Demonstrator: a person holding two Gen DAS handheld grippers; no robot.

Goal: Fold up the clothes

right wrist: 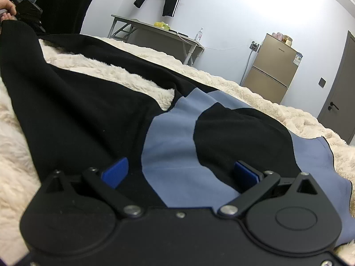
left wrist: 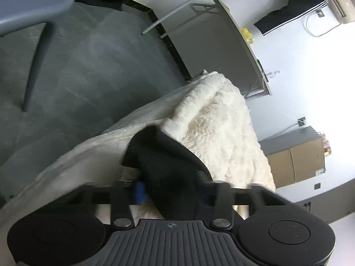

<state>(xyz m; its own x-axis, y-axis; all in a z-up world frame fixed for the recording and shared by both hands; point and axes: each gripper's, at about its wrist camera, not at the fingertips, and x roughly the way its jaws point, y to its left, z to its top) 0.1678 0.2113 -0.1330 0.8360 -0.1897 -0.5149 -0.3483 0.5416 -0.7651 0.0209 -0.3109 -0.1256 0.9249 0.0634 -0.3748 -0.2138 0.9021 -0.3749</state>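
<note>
Cream blanket point(right wrist: 221, 82): shaggy, plush fleece. Black-and-blue garment point(right wrist: 168, 141): smooth matt knit cloth. Right claw point(right wrist: 179, 173): matt black plastic, blue pads, shiny metal pivots. Floor point(left wrist: 88, 62): dull grey.

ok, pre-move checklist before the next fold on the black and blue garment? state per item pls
1. Left gripper has cloth: ok. Black fabric of the garment sits bunched between its fingers.
2. Right gripper free: ok. Jaws wide open over the garment, nothing held.
3. Garment flat: not ok. The blue panel is partly covered by a black fold, and the sleeve end toward the left gripper is raised.
4. Garment fully on the cream blanket: cannot tell. The near edge is hidden behind the right gripper.
5. Left grip takes one layer only: cannot tell. The fabric is bunched and blurred.
</note>
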